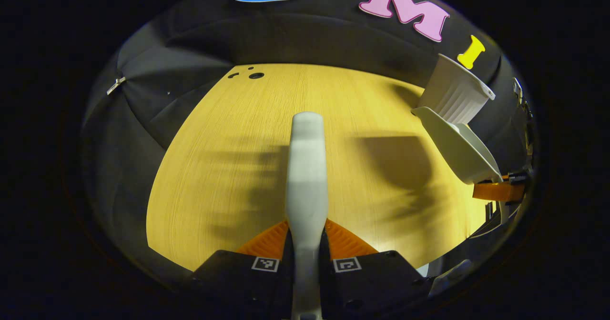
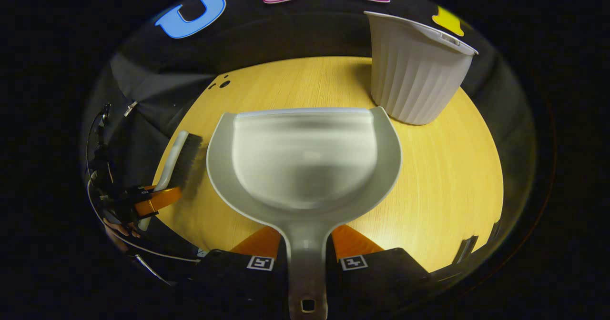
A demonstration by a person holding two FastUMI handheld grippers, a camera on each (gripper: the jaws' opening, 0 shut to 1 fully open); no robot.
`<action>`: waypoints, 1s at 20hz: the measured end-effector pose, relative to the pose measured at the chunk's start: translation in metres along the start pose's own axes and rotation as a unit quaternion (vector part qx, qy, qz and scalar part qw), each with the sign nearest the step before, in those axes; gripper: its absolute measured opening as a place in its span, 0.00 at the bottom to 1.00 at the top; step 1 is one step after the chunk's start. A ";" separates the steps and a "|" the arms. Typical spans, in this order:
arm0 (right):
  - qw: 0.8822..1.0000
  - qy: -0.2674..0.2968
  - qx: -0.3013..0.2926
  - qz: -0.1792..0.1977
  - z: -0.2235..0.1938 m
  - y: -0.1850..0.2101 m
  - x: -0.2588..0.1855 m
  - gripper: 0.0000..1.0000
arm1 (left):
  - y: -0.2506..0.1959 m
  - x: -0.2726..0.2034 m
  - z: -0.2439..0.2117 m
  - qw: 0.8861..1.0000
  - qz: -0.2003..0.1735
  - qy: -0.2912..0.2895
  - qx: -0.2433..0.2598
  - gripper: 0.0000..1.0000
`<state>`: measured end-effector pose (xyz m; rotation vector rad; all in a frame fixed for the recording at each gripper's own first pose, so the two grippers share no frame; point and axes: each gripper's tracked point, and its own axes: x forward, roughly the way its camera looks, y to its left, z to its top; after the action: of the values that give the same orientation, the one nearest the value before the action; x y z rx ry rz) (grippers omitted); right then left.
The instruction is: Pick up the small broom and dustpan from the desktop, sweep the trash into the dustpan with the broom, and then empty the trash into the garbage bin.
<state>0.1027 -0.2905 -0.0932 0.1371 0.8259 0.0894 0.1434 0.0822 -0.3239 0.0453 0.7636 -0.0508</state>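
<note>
My left gripper [image 1: 307, 236] is shut on the handle of the small white broom [image 1: 307, 167], which points forward over the wooden desktop [image 1: 228, 134]. The broom [image 2: 178, 160] with its dark bristles shows at the left of the right gripper view, held by the left gripper [image 2: 155, 198]. My right gripper [image 2: 305, 241] is shut on the handle of the pale dustpan [image 2: 305, 158], whose pan is held level above the table. The dustpan [image 1: 457, 146] appears tilted at the right of the left gripper view. No trash is visible in the pan or on the table.
A white ribbed garbage bin [image 2: 412, 70] stands at the back right of the desktop [image 2: 452, 167], just beyond the dustpan; the bin [image 1: 455, 96] also shows in the left gripper view. Small dark holes [image 1: 252, 75] mark the far table edge. Black cloth walls surround the table.
</note>
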 end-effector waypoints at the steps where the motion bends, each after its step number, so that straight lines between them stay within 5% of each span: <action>1: 1.000 0.009 -0.006 -0.002 -0.003 -0.002 0.003 0.35 | 0.000 0.005 -0.002 1.000 0.004 0.007 0.003 0.27; 13: 0.997 0.050 -0.033 -0.044 -0.021 -0.021 0.019 0.41 | 0.001 0.052 -0.009 0.995 0.024 0.094 0.030 0.27; 20: 0.998 0.054 0.001 -0.017 -0.022 -0.005 0.021 0.43 | 0.007 0.054 -0.008 0.994 0.041 0.094 0.041 0.28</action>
<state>0.1008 -0.2912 -0.1240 0.1211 0.9351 0.0631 0.1773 0.0879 -0.3668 0.1610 0.9467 0.0002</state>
